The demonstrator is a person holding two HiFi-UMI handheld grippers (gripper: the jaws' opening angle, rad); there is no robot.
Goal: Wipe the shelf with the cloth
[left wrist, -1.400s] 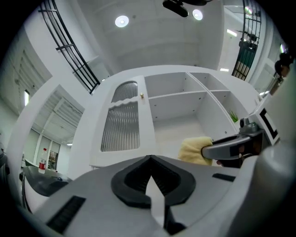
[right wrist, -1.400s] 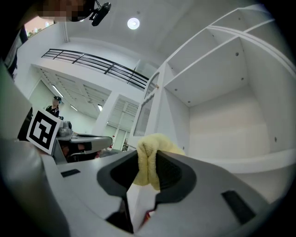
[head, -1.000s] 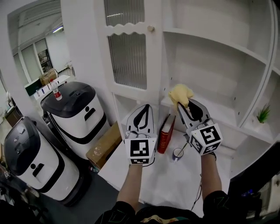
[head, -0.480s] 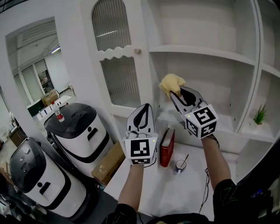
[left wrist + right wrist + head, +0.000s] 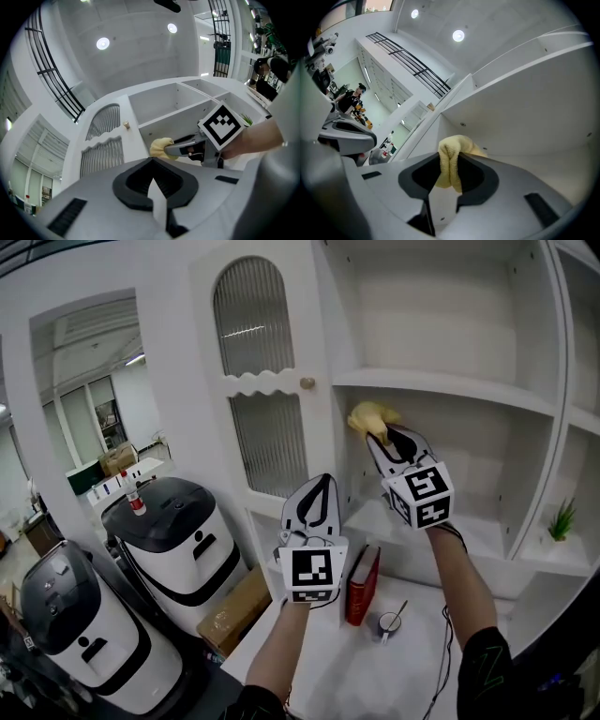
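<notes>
Setting: white built-in shelving with open compartments fills the background. A white shelf board runs just above the right jaw tips, and a ribbed-glass cabinet door stands to their left.
Cloth: the crumpled yellow terry cloth bunches out beyond the tips of the right gripper, just under the board and near the compartment's left wall. I cannot tell whether it touches either.
Right jaws: clamped on a fold of the cloth, which hangs down between them in the right gripper view.
Left jaws: the left gripper has its jaws together with nothing between them. The shelving and the other gripper lie ahead of its tips.
Step in hand: most likely bringing the cloth onto a shelf surface to begin the wipe.
Doing it well: press the loose wad flat ahead of the tips, so that fabric and not plastic meets the paint. Start in the corner and sweep away from the wall in overlapping passes.
Right arm: forearm raised and reaching forward, gripper tilted up into the compartment.
Left arm: lower, gripper upright, well short of the shelving.
</notes>
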